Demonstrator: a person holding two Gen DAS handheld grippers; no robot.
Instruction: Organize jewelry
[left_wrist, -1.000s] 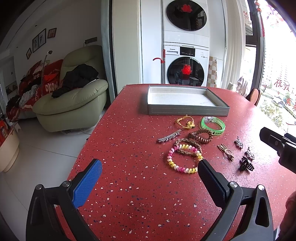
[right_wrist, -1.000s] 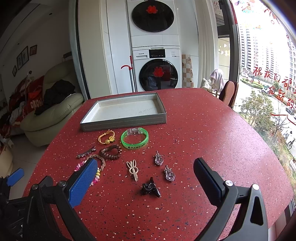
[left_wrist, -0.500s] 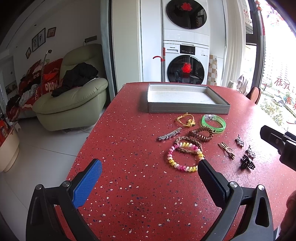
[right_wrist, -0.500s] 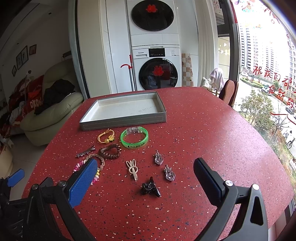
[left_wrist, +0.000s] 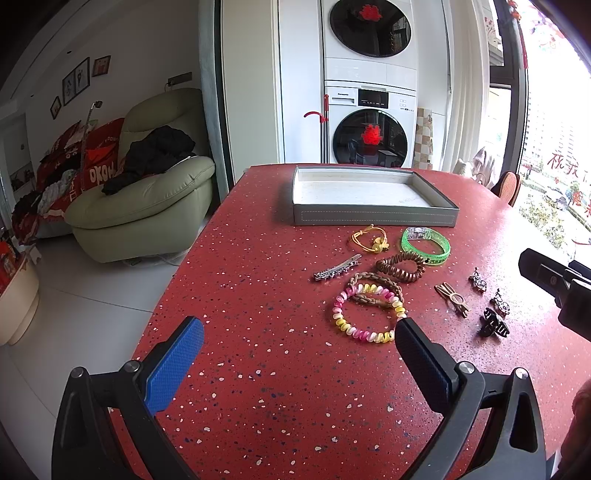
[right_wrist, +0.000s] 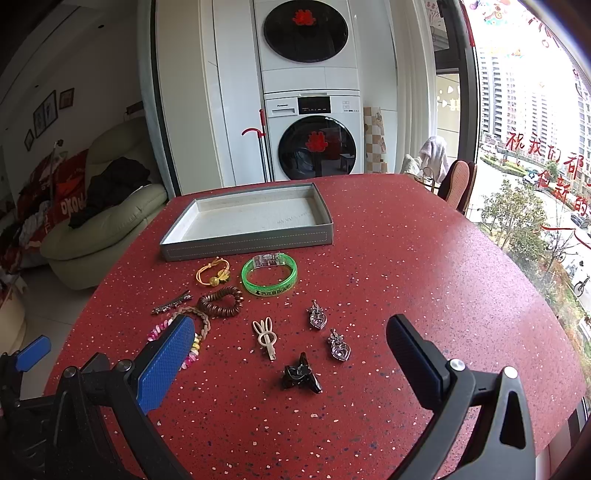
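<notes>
An empty grey tray (left_wrist: 373, 216) (right_wrist: 243, 244) stands at the back of the red table (left_wrist: 258, 295). In front of it lie a yellow cord bracelet (right_wrist: 213, 272), a green bangle (right_wrist: 269, 275), a brown coil tie (right_wrist: 221, 301), a silver clip (left_wrist: 337, 268), a braided band (left_wrist: 373, 284), a pink-yellow coil bracelet (left_wrist: 364, 314), a beige clip (right_wrist: 265, 336), two silver heart charms (right_wrist: 317, 315) and a black claw clip (right_wrist: 300, 376). My left gripper (left_wrist: 295, 338) is open, short of the coil bracelet. My right gripper (right_wrist: 290, 338) is open over the clips.
A green armchair (left_wrist: 147, 206) with dark clothes stands left of the table. Stacked washing machines (left_wrist: 367, 110) fill the wall behind it. A chair back (right_wrist: 456, 182) shows at the table's far right edge, by the window.
Both grippers have crept slightly forward and lower toward the jewelry. The pieces on the table have not moved, and both grippers stay open.
</notes>
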